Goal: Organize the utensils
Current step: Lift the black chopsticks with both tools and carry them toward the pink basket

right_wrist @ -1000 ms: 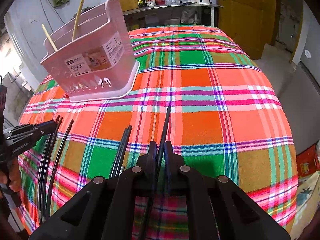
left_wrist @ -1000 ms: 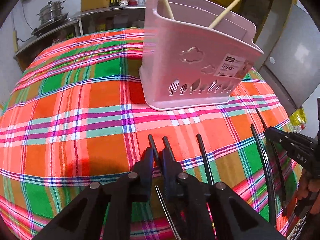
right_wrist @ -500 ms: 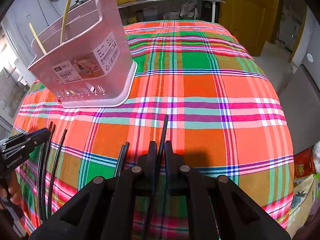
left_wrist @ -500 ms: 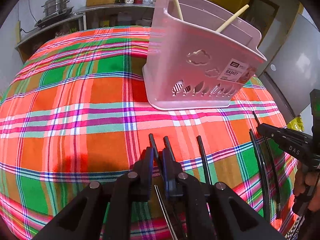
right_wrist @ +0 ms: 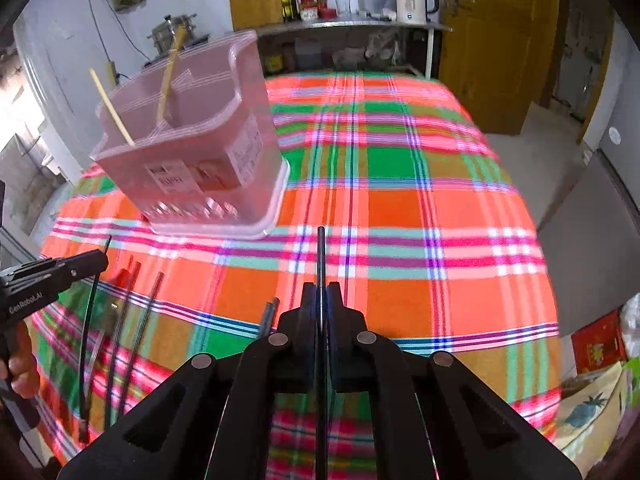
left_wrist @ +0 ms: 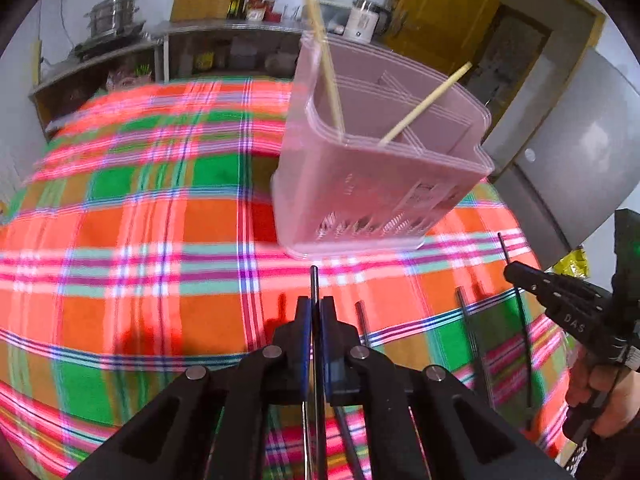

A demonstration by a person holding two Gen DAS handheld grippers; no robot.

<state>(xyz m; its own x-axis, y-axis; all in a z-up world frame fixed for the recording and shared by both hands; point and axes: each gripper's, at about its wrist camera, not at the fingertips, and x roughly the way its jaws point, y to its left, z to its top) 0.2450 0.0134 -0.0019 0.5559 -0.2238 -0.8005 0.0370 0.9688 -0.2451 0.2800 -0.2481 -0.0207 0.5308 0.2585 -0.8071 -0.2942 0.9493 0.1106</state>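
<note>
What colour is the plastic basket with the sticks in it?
The slotted plastic utensil basket is pale pink; the right wrist view shows it best.

Black chopsticks (left_wrist: pixel 466 320) on cloth, pink basket (left_wrist: pixel 372 184) upright, blurred

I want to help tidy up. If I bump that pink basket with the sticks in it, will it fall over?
Possibly. The pink basket stands taller than its base is wide, so a push near the rim might tip it. It looks like thin plastic with cut-out holes, so it is probably light and may slide on the plaid tablecloth first. The two wooden chopsticks leaning inside would likely rattle.
</note>
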